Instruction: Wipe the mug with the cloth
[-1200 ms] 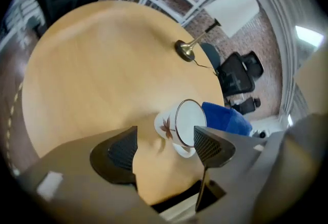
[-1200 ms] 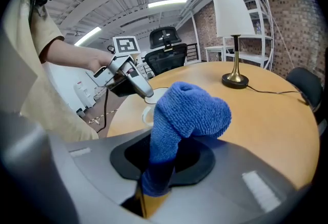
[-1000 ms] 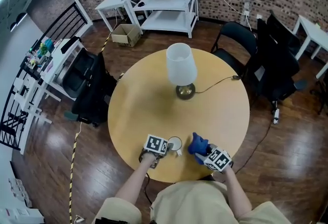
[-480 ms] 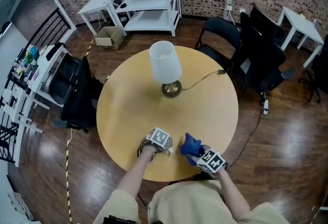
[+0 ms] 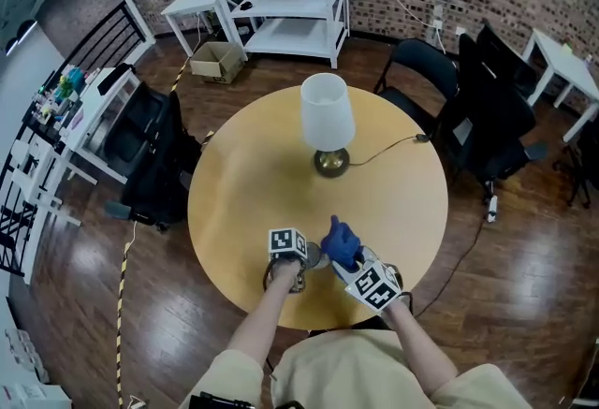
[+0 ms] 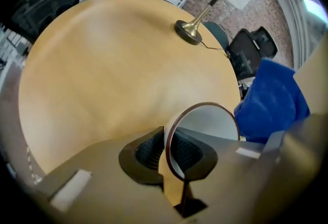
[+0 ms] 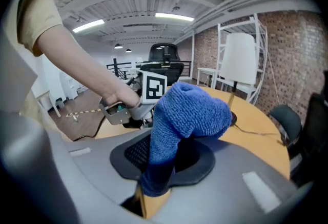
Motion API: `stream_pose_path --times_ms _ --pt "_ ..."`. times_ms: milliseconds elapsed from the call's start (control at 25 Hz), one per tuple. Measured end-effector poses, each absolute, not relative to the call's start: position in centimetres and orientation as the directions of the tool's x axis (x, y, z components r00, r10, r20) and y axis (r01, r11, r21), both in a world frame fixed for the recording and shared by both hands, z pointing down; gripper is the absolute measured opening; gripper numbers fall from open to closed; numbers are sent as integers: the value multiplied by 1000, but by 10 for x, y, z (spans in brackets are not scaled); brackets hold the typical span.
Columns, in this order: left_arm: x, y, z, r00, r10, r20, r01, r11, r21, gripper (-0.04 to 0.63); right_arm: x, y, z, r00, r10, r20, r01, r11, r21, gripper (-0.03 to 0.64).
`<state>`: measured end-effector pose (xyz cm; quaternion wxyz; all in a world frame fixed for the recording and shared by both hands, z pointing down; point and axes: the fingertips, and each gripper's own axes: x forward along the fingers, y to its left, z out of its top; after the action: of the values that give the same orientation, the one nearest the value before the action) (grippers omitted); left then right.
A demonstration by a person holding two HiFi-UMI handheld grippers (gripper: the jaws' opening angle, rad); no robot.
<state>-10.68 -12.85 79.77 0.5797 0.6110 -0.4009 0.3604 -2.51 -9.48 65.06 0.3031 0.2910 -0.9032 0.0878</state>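
Two grippers are working at the 6 o'clock edge of the round bench [image 5: 243,201]. The left gripper [image 6: 166,152] is pinching the mug [image 6: 207,124]: its jaws have just been closing, and the mug's thin wall is sitting between them, one jaw inside the mouth, one outside. The right gripper [image 7: 158,161] is clamping the blue cloth [image 7: 187,110] by its lower end, with the bunched top standing free beyond the jaws. In the left gripper view the cloth is hanging at roughly 2 o'clock of the mug, close to the rim; contact is not showing.

Step in hand, my reading: bringing cloth to mug. Doing it well:
- keeping the left pinch firm, so the mug is not pivoting on its single-wall grip
- leading with the free bunch, not the jaws
- sweeping around the rim, then into the bowl

Mug: white inside, thin dark-brown rim line, mouth tilting toward the cloth. Handle is not showing. Lamp [image 5: 328,117] is standing well apart at 12 o'clock.
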Motion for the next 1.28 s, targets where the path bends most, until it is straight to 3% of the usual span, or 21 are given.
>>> stream_pose_path --times_ms 160,240,720,1280 --pt "-105 -120 797 491 -87 867 -850 172 498 26 -70 -90 663 -638 -383 668 -403 905 133 82" --pt "-103 -114 797 529 -96 843 -809 244 535 26 -79 -83 685 -619 -351 702 -378 917 125 81" --pt "-101 -116 801 565 -138 813 -764 286 579 29 -39 -107 698 -603 -439 666 -613 789 -35 77" --pt "-100 -114 800 581 -138 802 -737 329 590 38 -27 -122 702 -638 -455 620 -693 691 -206 77"
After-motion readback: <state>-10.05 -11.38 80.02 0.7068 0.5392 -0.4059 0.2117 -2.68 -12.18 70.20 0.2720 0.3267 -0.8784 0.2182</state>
